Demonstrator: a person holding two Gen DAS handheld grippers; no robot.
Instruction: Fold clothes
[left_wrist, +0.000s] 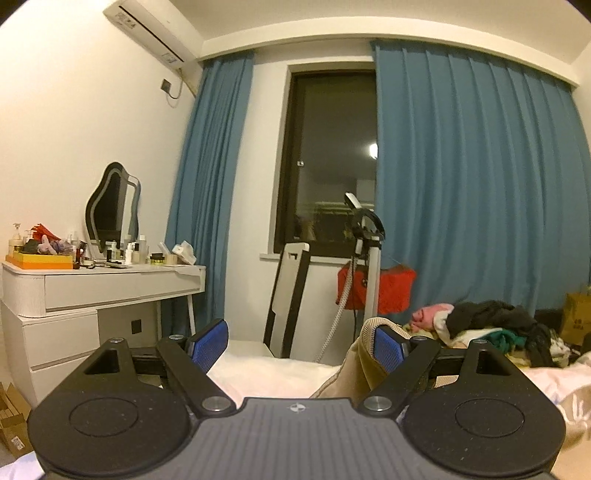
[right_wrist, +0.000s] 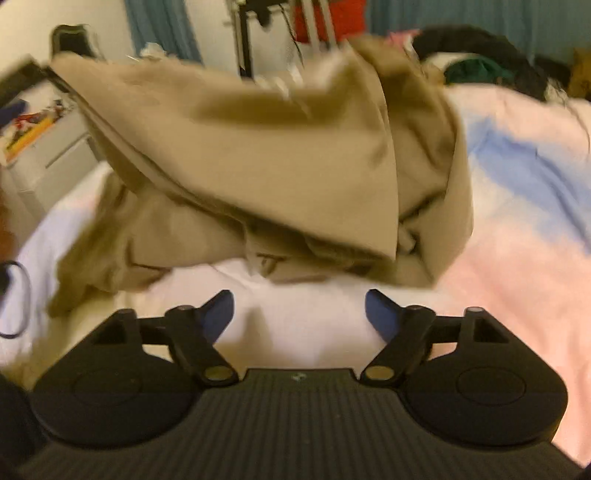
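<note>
Garment: the tan garment (right_wrist: 258, 166) sits in a loose heap on the bed (right_wrist: 517, 240), toward its middle and left side. One broad flap is raised above the rest and drapes over crumpled layers below. The right wrist view is blurred, so I cannot tell sleeves from hem, nor what kind of garment it is.

Left tool: my left tool (left_wrist: 299, 341) has its fingers spread wide and points level across the room toward the window (left_wrist: 328, 162). A strip of the tan cloth with a ribbed edge lies against the inner face of one pad (left_wrist: 388, 341), but nothing is pinched.

Right tool: my right tool (right_wrist: 299, 314) is also spread, holding nothing. It hovers over bare bedding just short of the heap's near edge.

Done so far: I judge almost nothing. No flat panel, no straight crease and no squared edge show; the garment is bunched, not laid out.

Left to do: by my reading, spread the garment flat on the bed, find its edges, fold it, then set it aside.

Pile: more clothes (left_wrist: 491, 325), dark, pink and green among them, are heaped at the bed's far side, all unfolded as far as I can see. No folded stack appears in either view.

Overall: early stage, I would say, with the first piece not yet laid out.
</note>
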